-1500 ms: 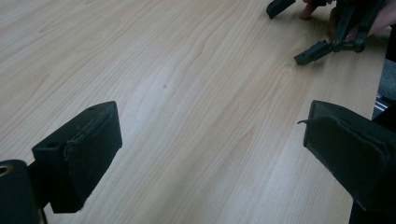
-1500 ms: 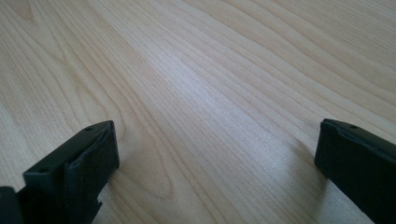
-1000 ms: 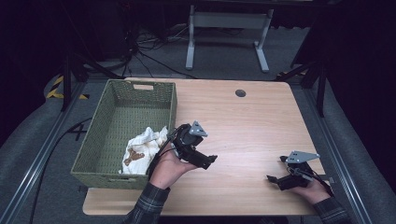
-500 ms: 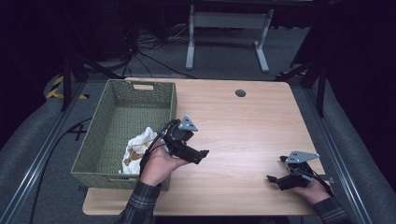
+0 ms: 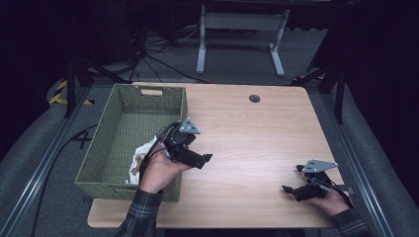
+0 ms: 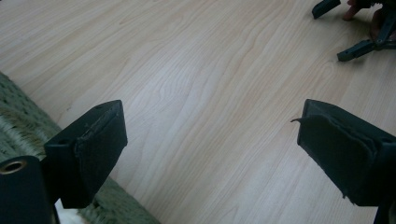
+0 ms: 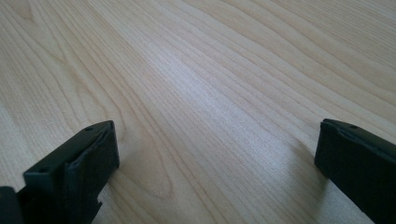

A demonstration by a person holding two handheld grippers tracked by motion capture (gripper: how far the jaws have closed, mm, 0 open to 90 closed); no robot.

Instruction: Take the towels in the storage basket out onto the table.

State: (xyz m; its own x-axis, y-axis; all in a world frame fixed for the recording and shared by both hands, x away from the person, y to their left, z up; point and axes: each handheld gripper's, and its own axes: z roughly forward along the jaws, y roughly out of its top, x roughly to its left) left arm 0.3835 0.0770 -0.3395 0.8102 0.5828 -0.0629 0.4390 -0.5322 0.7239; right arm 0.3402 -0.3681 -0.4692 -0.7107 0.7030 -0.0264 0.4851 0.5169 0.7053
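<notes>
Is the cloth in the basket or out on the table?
In. The white cloth lies crumpled on the floor of the green basket, near its front right corner, just behind the open left tool.

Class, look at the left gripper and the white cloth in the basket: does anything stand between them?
Yes, the basket's near-right wall. The left gripper hangs above that rim, jaws open toward the table; the white cloth lies inside.
</notes>
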